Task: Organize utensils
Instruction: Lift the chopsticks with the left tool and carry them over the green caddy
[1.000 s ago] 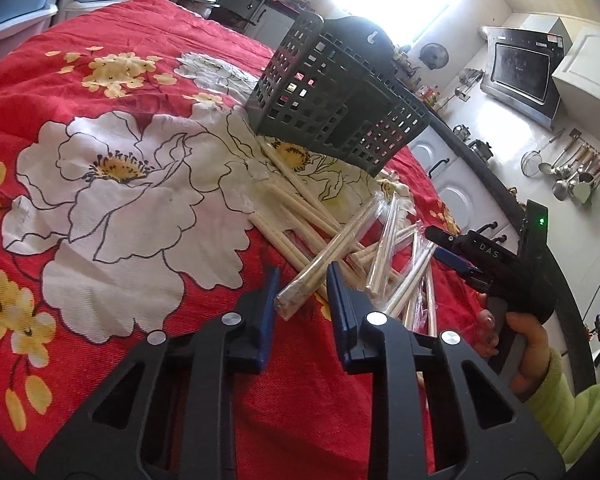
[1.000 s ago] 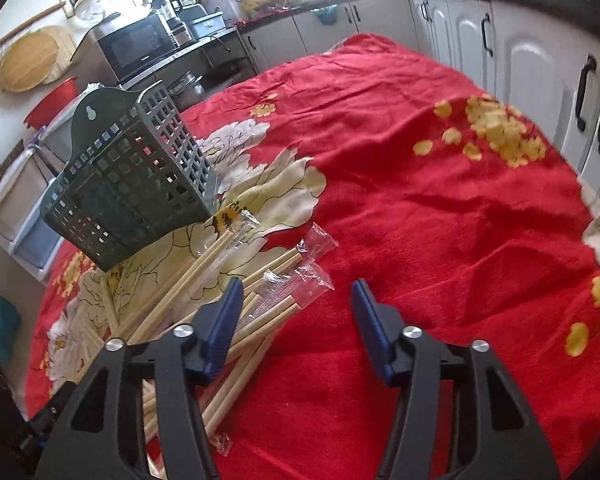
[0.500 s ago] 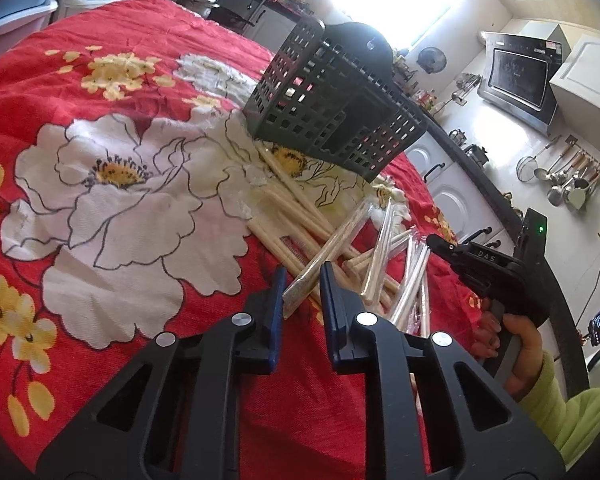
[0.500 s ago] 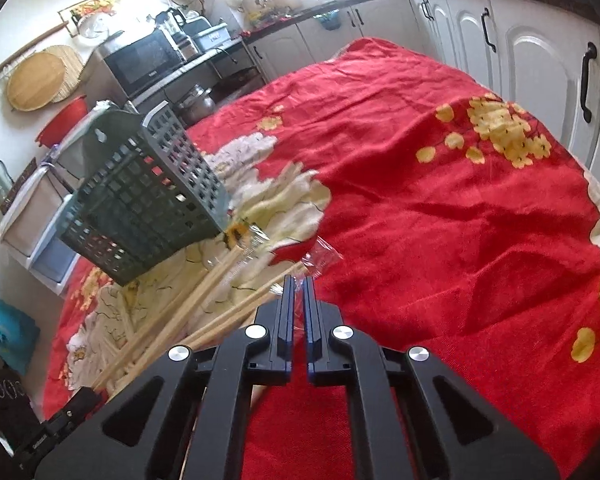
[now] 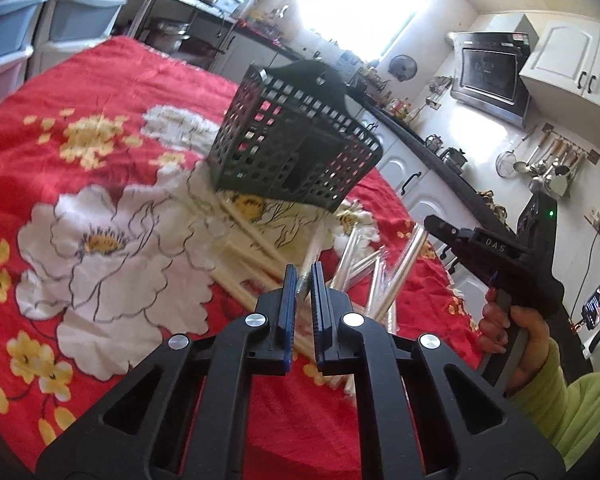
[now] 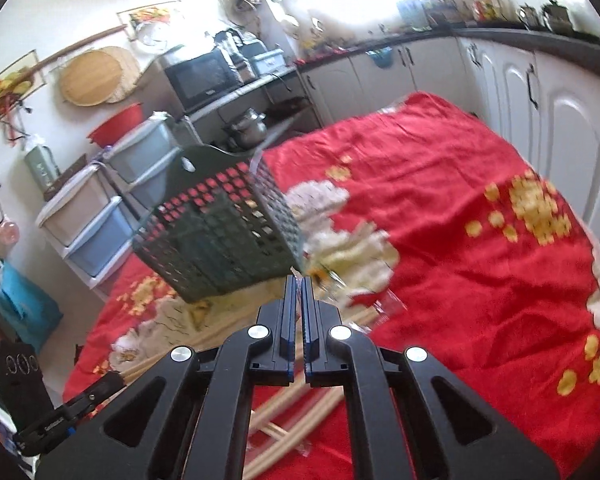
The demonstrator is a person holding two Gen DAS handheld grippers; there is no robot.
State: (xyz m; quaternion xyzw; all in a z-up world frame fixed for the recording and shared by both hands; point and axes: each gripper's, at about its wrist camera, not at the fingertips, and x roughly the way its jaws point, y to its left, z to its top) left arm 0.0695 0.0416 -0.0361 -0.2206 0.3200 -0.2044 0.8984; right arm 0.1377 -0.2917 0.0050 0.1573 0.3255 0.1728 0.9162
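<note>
- Basket (image 5: 296,140) stands tilted on the red cloth (image 5: 100,80), behind the chopsticks (image 5: 252,256) strewn before it.
- Left gripper (image 5: 302,280) has clenched on one wrapped pair (image 5: 310,256), probably to carry it to the basket; earlier its jaws straddled it, open.
- Right gripper (image 6: 296,292), wide open a second ago, has closed; what it holds, if anything, is unclear.

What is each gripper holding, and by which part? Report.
Left gripper: wrapped chopsticks, near one end. Right gripper: seemingly another wrapped pair, by its wrapper tip.

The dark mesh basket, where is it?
In both views the dark mesh basket stands mid-table on the red floral cloth, just beyond the scattered chopsticks.
</note>
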